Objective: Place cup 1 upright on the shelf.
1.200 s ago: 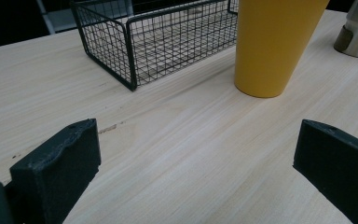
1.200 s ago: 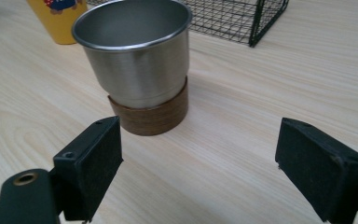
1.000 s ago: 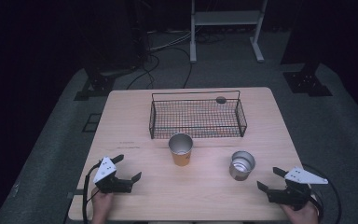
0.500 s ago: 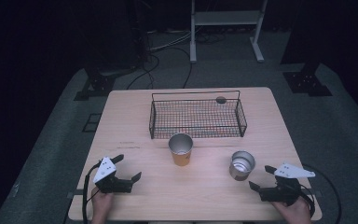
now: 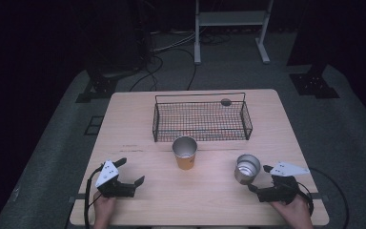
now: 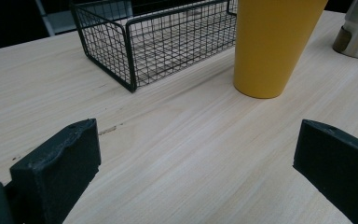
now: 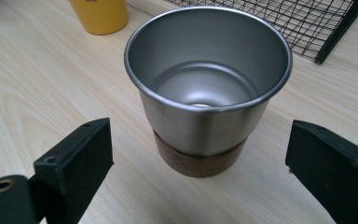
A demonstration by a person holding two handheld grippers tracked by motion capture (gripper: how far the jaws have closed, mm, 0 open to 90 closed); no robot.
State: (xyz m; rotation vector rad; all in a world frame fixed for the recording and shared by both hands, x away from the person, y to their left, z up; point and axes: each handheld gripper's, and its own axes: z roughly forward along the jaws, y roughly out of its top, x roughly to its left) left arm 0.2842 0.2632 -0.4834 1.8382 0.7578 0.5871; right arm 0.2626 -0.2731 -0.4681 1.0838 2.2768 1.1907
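Two cups stand on our tabletop (image 5: 133,119), with a black wire basket (image 5: 201,121) just behind them near the far edge; that basket is the biggest thing on the wood. Next in size comes the yellow cup (image 5: 185,152), upright in front of the basket's near wall and close to it, roughly midway across. The steel cup (image 5: 246,168) with its brown base band stands upright and empty to the right of the yellow one, well apart from it.

Our right gripper (image 5: 258,177) sits just beside the steel cup at the near right; its fingers (image 7: 74,163) have just been opening and now stand apart on either side of the cup without touching it. Our left gripper (image 5: 130,171) rests at the near left, fingers (image 6: 58,170) spread wide over bare wood, facing the yellow cup.
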